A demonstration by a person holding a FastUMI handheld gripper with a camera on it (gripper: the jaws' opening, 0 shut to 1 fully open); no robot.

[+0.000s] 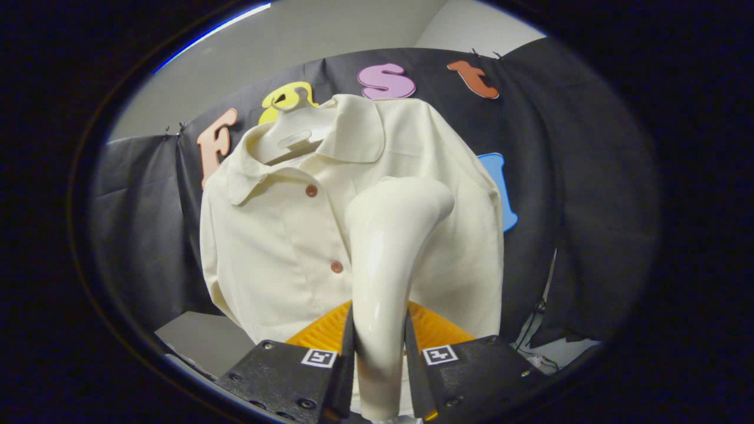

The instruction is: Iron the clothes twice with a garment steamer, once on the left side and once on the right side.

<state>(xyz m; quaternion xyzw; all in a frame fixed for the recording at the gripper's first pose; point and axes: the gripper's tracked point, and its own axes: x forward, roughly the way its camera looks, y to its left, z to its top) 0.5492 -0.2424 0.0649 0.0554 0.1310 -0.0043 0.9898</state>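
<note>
The step now looks like one steaming pass down the shirt, and it is hard to tell which pass of the two this is.

To do it well, start at the left. The shirt's (pixel 277 247) button side, at about 9 o'clock from the steamer (pixel 383 259), hangs flat with two small brown buttons (pixel 311 191) down the front. That side may need its own pass, so the steamer should slide over there slowly and not bump the buttons.

In the middle, the gripper (pixel 380 353) is closed tight on the steamer's handle. Both fingers press on it, one on each side. The steamer stands up tall between them, and its head bends toward 1 o'clock. The head seems to be close to the cloth or on it, but I cannot tell for sure. It should be kept close to the cloth and go straight down, not wobbly.

To the right, at 3 o'clock from the steamer head, is the shirt's other half. The steamer sits in front of this side.

The shirt is cream, with a soft round collar. It hangs on a pale hanger (pixel 294 132) at 12 o'clock, in front of the dark cloth wall (pixel 589 194). The steamer is cream too, smooth and shiny.
</note>
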